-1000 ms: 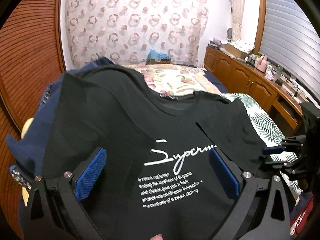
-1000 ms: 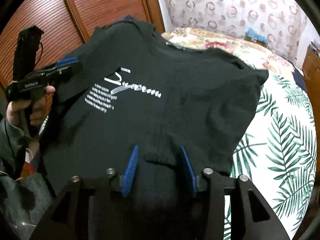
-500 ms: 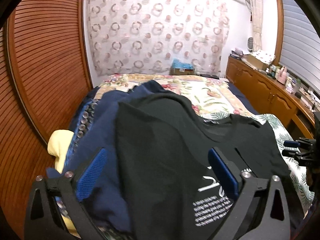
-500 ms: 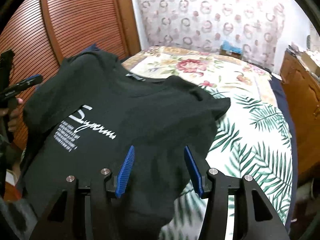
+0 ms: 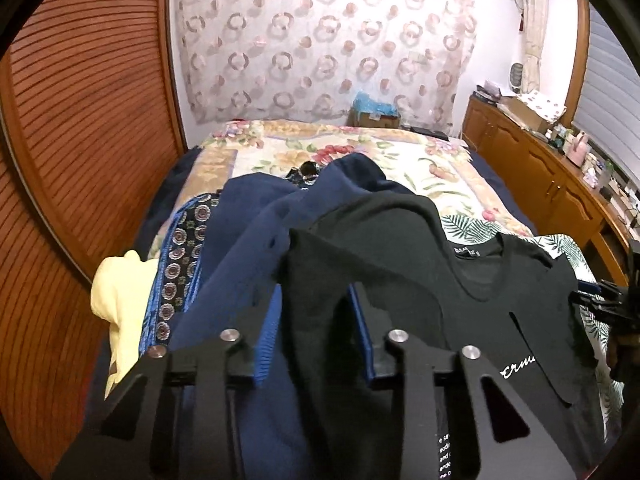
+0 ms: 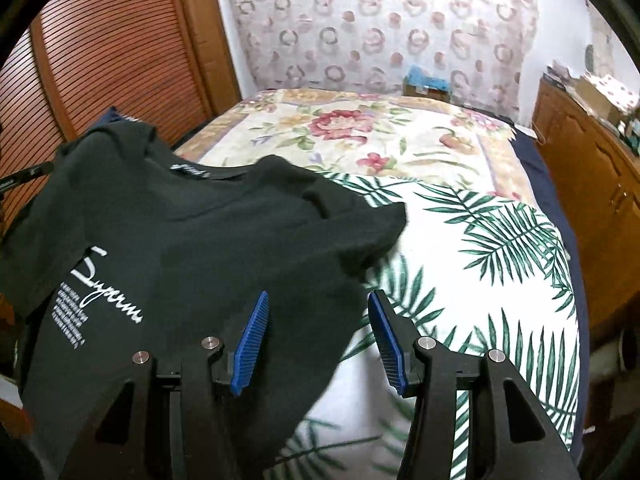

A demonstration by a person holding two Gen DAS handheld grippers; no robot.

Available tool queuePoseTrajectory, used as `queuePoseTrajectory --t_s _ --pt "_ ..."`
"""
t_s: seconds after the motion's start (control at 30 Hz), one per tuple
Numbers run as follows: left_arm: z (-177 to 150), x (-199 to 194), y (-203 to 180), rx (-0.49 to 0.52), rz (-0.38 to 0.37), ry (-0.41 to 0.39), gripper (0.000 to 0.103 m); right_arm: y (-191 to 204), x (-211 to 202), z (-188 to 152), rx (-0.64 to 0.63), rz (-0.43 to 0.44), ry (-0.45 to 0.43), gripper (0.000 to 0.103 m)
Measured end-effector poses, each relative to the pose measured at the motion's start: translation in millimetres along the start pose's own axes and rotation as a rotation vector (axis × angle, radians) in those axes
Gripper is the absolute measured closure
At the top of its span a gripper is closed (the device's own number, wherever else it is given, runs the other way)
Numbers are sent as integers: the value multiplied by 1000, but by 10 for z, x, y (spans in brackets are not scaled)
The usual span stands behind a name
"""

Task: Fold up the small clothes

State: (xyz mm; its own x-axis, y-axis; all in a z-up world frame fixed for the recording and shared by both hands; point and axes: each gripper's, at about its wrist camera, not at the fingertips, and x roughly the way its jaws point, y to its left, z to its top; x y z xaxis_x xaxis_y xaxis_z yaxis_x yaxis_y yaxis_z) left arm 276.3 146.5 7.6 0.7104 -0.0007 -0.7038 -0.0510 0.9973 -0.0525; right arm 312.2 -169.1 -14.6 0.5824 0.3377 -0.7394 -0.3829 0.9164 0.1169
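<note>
A black T-shirt [image 6: 192, 248] w/ white script print lies front-up on a bed [image 6: 480, 240], spread over the palm-leaf sheet near the bed's left side; one sleeve reaches toward the floral quilt [image 6: 340, 128]. In the left wrist view its left edge overlaps a heap of navy garments [image 5: 248, 240], w/ a patterned blue cloth [image 5: 180, 264] and a pale yellow item [image 5: 116, 288] further left. Left gripper [image 5: 316, 320]: jaws closing, a raised fold of the shirt's fabric between the blue pads; firm contact can't be confirmed. Right gripper [image 6: 318, 344]: jaws parted about halfway over the shirt's right hem, cloth beneath them, pads not pressing it. Slatted wooden wardrobe doors [image 6: 120, 60] stand at left, a ring-patterned curtain [image 5: 320, 40] behind the bed, wooden cabinets [image 5: 540, 172] at right.
</note>
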Motion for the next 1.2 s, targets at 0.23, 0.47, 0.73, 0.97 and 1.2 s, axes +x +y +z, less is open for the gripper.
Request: queuePoseTrajectory --t_s 0.23,0.47,0.73,0.97,1.2 --pt "91 94 -31 48 -5 38 70 -82 153 139 43 5 5 49" --pt "138 206 40 43 30 65 66 -98 317 230 44 8 6 49" --pt "179 229 92 40 32 60 60 -89 437 275 12 3 3 49" --pt "218 140 -27 84 25 26 96 -53 452 239 -34 -7 -5 49" --pt "242 -21 -51 73 12 -37 99 -77 444 219 -40 -9 -9 49"
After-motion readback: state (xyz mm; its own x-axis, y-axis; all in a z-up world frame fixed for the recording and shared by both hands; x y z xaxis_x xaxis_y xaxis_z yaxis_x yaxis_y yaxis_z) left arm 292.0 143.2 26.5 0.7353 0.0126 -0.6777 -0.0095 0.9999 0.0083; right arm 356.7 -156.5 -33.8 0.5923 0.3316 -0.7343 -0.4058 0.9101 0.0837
